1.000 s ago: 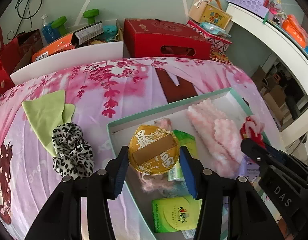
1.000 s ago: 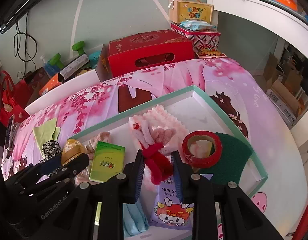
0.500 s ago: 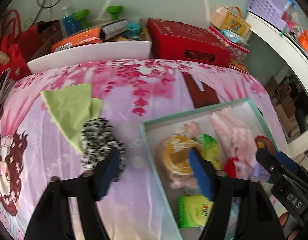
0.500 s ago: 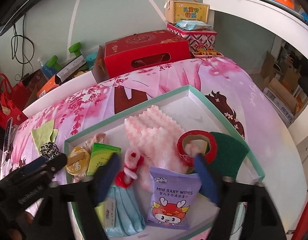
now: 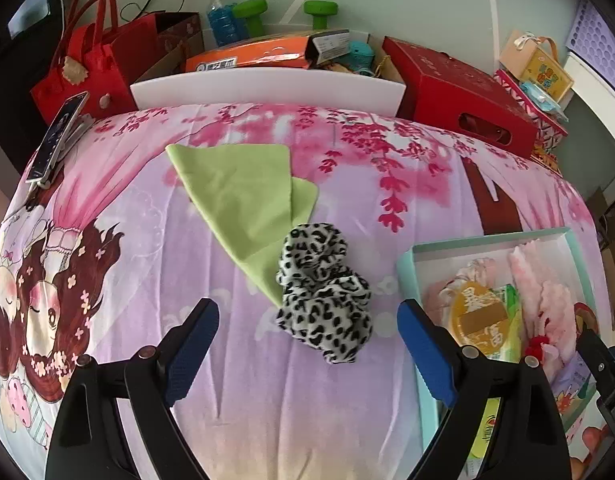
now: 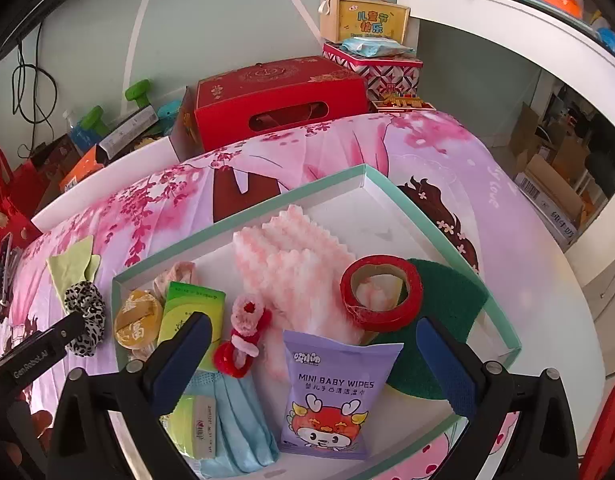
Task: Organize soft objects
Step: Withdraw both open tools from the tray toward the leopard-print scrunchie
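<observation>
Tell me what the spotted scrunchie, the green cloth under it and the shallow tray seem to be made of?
The leopard-print scrunchie looks like soft, slightly shiny fabric gathered into puffy ruffles. The lime-green cloth looks like thin matte microfibre or felt: it lies flat with sharp folded edges. The tray seems to be stiff cardboard, teal outside and white inside, judging by its thin straight walls, though I cannot be sure.

Lighting: bright, even, apparently daylight; soft shadows only. Optics: strong fisheye bending, black vignetted corners. Focus: centre sharp, periphery slightly soft. Glare: none evident.
</observation>
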